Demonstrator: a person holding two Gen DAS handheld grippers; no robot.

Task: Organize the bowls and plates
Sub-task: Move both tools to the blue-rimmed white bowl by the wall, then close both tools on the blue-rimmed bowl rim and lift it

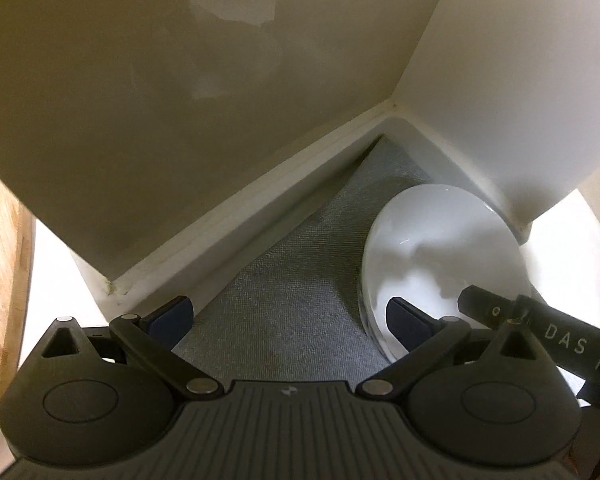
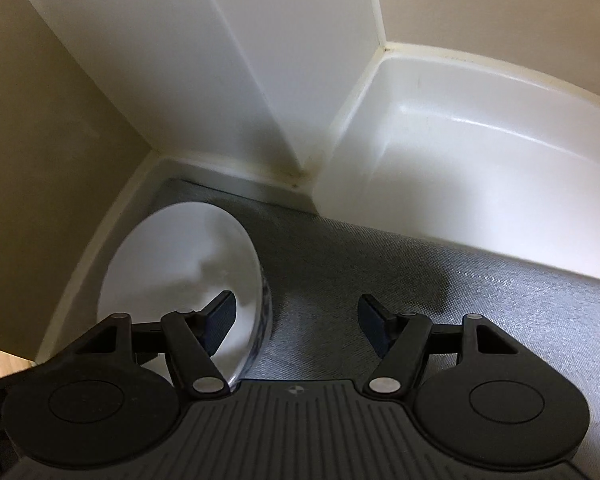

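Open left gripper (image 1: 290, 320) above grey liner (image 1: 284, 272) beside white plate (image 1: 440, 248).

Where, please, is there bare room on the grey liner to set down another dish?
The grey liner lies bare between the white plate and the white raised ledge, under the open right gripper. In the left view, it is bare from the plate to the back wall's trim. It is crowded only at the plate's corner.

A white shelf floor (image 2: 440, 128) with raised glossy edges is carrying everything I am looking down on. A grey woven liner (image 1: 284, 280) is lying flat across it, reaching into the back corner. A white plate (image 1: 440, 240) is sitting directly on the liner, close to the side wall.
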